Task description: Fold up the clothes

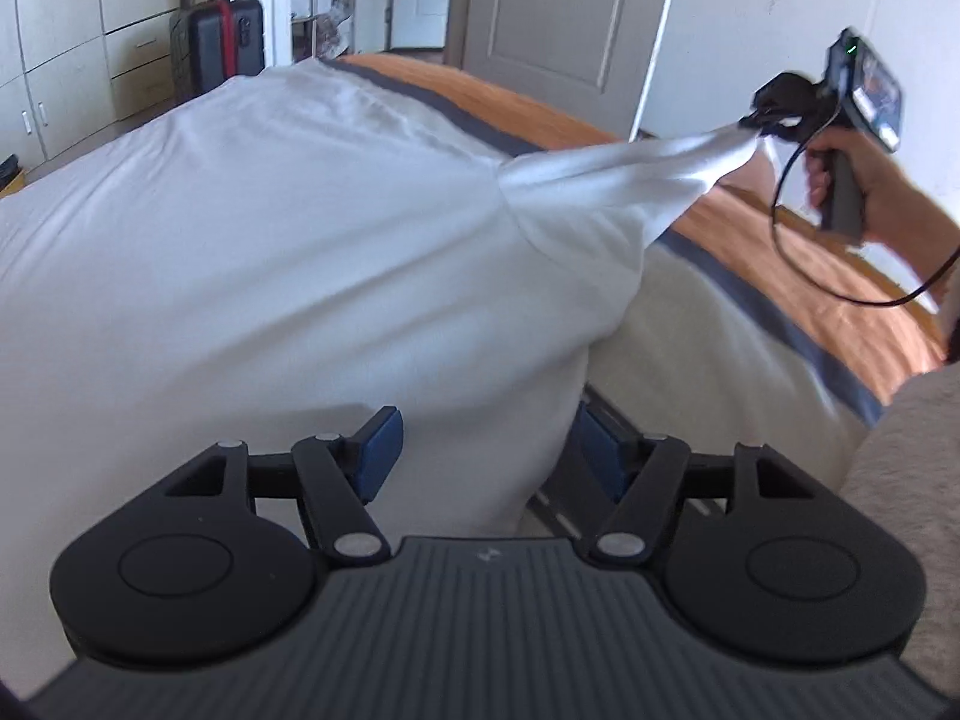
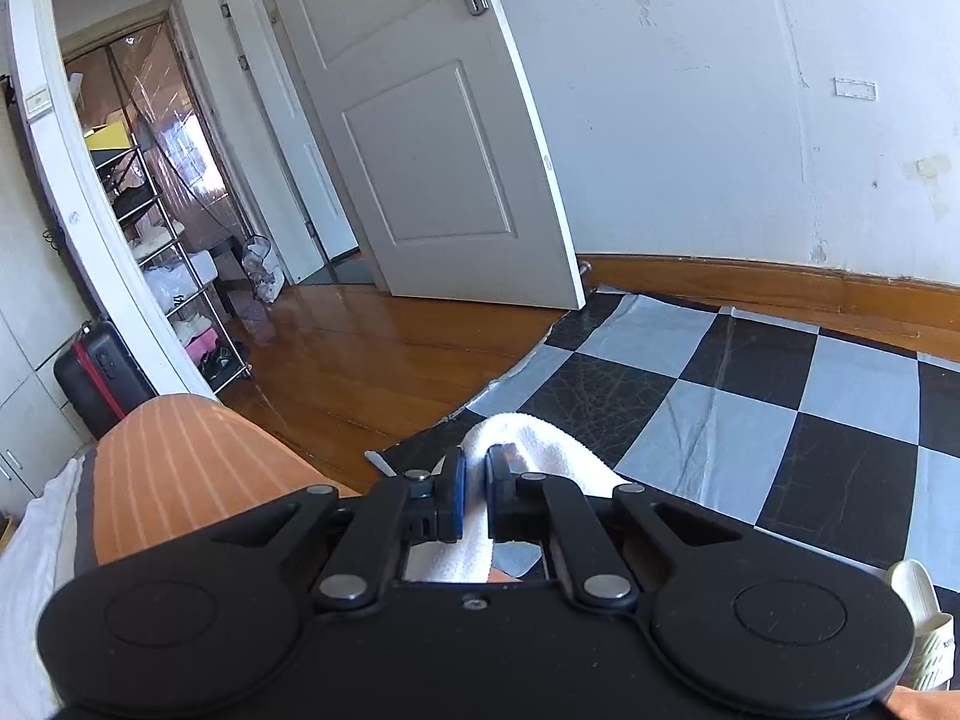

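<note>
Right gripper (image 2: 474,489) was clamped on the shirt (image 1: 288,228), lifting its corner off the bed (image 1: 780,222) for folding; left gripper (image 1: 486,450) gaped, gripping nothing.

White garment (image 1: 270,210) on orange-striped bed (image 1: 750,228)

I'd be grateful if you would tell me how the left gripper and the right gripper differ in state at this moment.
The left gripper has its jaws spread, its blue pads clear of the white garment lying between them; the right gripper is shut on a bunched corner of that garment. The left gripper sits low over the bed, while the right gripper holds its corner lifted and stretched taut. Both have black linkages and blue pads.
</note>
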The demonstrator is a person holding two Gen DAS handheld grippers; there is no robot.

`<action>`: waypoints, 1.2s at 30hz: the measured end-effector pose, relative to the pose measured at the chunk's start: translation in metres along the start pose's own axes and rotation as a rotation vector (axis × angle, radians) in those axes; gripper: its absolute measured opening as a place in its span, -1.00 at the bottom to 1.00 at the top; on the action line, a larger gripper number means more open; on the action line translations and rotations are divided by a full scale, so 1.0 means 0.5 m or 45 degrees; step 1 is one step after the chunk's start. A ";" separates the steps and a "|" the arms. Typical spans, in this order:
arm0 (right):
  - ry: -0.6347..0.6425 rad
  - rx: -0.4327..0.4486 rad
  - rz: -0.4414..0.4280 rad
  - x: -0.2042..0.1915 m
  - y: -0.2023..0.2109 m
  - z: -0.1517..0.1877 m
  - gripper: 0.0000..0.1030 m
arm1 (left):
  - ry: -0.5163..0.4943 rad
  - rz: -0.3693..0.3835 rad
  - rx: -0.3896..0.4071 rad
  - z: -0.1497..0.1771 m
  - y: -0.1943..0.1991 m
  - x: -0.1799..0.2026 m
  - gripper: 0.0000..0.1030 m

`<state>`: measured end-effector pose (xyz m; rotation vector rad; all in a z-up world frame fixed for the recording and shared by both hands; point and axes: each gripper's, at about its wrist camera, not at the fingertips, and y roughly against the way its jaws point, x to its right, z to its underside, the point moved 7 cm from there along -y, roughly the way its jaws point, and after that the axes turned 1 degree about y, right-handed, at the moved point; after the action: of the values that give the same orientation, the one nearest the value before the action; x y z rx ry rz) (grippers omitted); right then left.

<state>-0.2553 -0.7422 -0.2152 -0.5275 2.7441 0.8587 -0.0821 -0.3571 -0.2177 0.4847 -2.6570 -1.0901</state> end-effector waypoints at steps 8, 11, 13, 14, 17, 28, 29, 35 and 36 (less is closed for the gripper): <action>-0.046 -0.007 0.003 0.005 0.003 0.002 -0.86 | -0.257 -0.030 -0.039 0.017 -0.027 0.063 0.68; -0.032 -0.012 0.014 0.004 -0.001 0.008 -0.85 | -0.234 -0.037 -0.036 0.011 -0.022 0.050 -0.38; -0.027 -0.006 0.015 0.004 -0.003 0.009 -0.85 | -0.174 -0.068 -0.037 -0.018 -0.007 0.020 -0.93; -0.026 -0.005 0.013 0.004 -0.004 0.009 -0.85 | -0.110 -0.017 -0.013 -0.037 0.009 0.005 -0.93; -0.015 -0.008 0.019 0.005 -0.013 0.015 -0.85 | 0.064 0.106 0.045 -0.083 0.058 -0.039 -0.93; -0.098 -0.171 0.282 0.056 -0.039 0.060 -0.14 | 0.170 0.231 -0.144 -0.004 0.017 0.014 -0.73; -0.114 -0.142 0.305 0.059 -0.021 0.049 0.12 | 0.158 0.239 -0.114 -0.012 0.035 0.016 -0.38; -0.329 -0.229 0.062 -0.006 0.085 0.031 0.17 | 0.150 0.017 0.003 -0.056 0.137 -0.065 0.22; -0.344 -0.290 -0.006 -0.032 0.098 0.039 0.17 | 0.181 -0.063 -0.021 -0.054 0.150 -0.093 0.22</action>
<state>-0.2582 -0.6889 -0.2013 -0.4214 2.4161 1.1574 -0.0466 -0.3063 -0.1494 0.6042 -2.5241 -1.0490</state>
